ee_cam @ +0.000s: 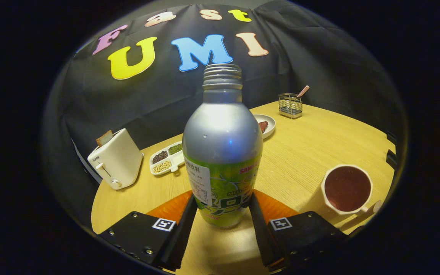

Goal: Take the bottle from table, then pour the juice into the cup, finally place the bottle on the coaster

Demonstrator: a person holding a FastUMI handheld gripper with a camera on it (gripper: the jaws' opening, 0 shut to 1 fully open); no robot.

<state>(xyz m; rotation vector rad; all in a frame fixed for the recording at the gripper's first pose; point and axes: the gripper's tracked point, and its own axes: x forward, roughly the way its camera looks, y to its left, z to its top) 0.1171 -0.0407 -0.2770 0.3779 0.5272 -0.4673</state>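
Bottle [222, 149] stood upright, uncapped, between the fingers of the gripper [223, 214], both fingers pressed against its lower labelled body. An orange coaster [277, 208] showed just behind the bottle's base, on the table [319, 145]; whether the base touched it could not be told. Cup [346, 189] sat off to the right, dark liquid inside (pour likely done). Judged step: setting down. Best lowered level, centred over the coaster, released only once the base sat flat.
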